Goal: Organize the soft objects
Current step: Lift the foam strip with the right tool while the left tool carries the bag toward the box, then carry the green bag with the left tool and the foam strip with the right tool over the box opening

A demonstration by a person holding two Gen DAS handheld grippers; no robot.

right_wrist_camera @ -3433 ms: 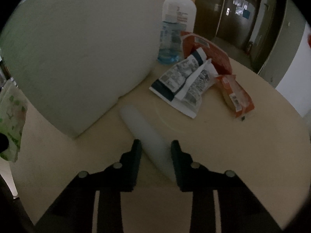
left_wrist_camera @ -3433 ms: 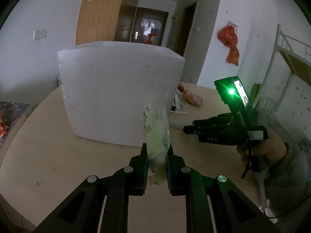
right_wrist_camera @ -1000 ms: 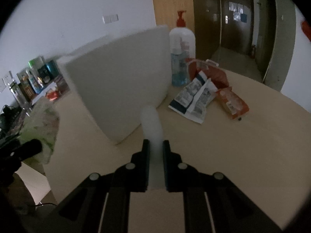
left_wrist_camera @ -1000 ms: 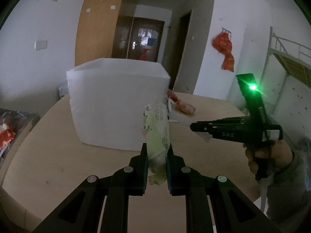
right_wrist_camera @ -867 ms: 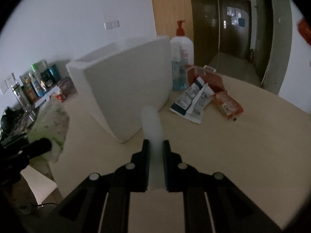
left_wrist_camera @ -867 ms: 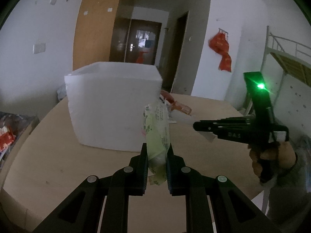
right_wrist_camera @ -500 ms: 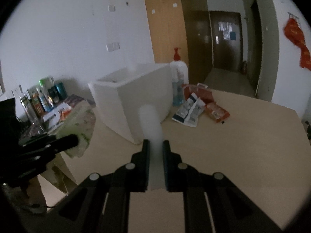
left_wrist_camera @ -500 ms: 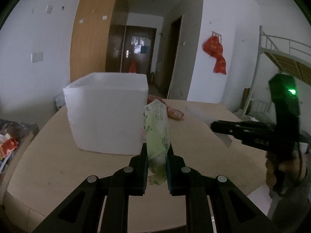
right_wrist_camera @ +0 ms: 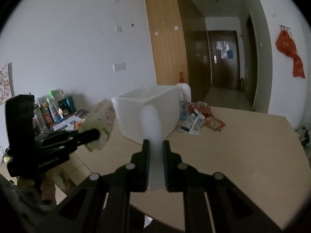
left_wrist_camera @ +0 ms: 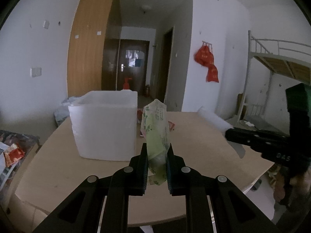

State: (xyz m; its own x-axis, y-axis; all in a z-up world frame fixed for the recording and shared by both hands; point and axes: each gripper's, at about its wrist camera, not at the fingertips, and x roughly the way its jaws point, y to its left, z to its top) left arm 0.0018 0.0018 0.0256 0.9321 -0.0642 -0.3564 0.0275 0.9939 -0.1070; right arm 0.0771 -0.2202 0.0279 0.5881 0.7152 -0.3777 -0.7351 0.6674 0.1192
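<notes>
Left hand-held gripper point(left_wrist_camera: 156, 156) is clamped on a green printed tissue pack point(left_wrist_camera: 156, 136), which stands upright between the pads, clear above the bench point(left_wrist_camera: 204, 145). Right hand-held gripper point(right_wrist_camera: 156, 154) is clamped on a translucent white soft roll point(right_wrist_camera: 152, 124); the roll sticks forward and up out of the jaws, also off the bench.

From the right wrist view the left unit sits at far left with the green pack poking out past its tips. From the left wrist view the right unit is at the right edge, its roll pointing toward the bench centre.

White foam box point(left_wrist_camera: 105, 124) is open-topped on the bench, ahead of both. Behind it are a pump bottle point(right_wrist_camera: 183, 101) and a loose pile of snack packets point(right_wrist_camera: 202, 119).
</notes>
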